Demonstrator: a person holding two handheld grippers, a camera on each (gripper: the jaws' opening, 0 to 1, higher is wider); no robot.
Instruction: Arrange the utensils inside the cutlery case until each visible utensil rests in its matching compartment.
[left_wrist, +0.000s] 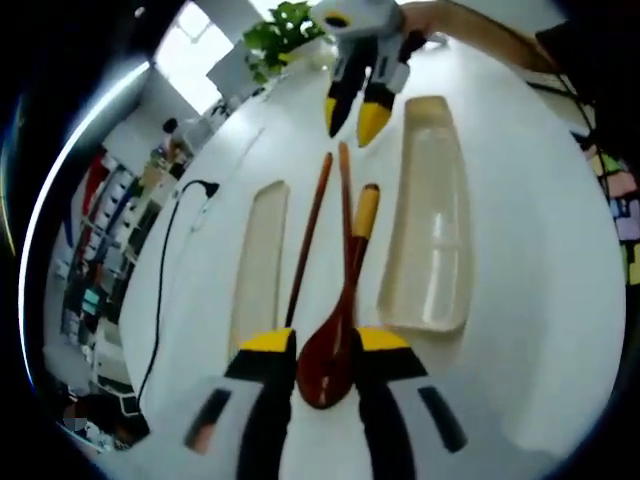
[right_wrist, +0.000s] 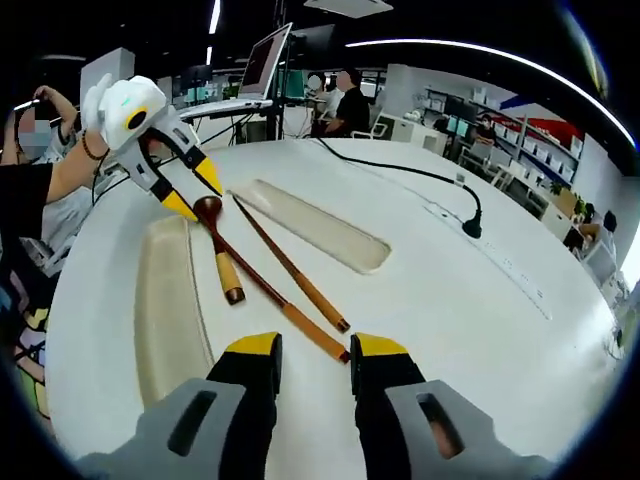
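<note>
The left hand-held gripper (left_wrist: 325, 345) is open around the spoon (left_wrist: 330, 365) at 6 o'clock, the right hand-held gripper (right_wrist: 315, 350) open by the chopsticks (right_wrist: 290, 270); a crooked squeeze could flick the spoon away.

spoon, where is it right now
In the left gripper view the spoon lies on the white table, bowl between the left gripper jaws, beside the chopsticks.

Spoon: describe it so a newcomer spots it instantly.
On the white table, two long pale trays lie side by side: the case base and its lid. Between them lie two brown chopsticks and the spoon. It alone has a broad dark-red bowl, sitting between the left claw tips, and a tan handle end.
</note>
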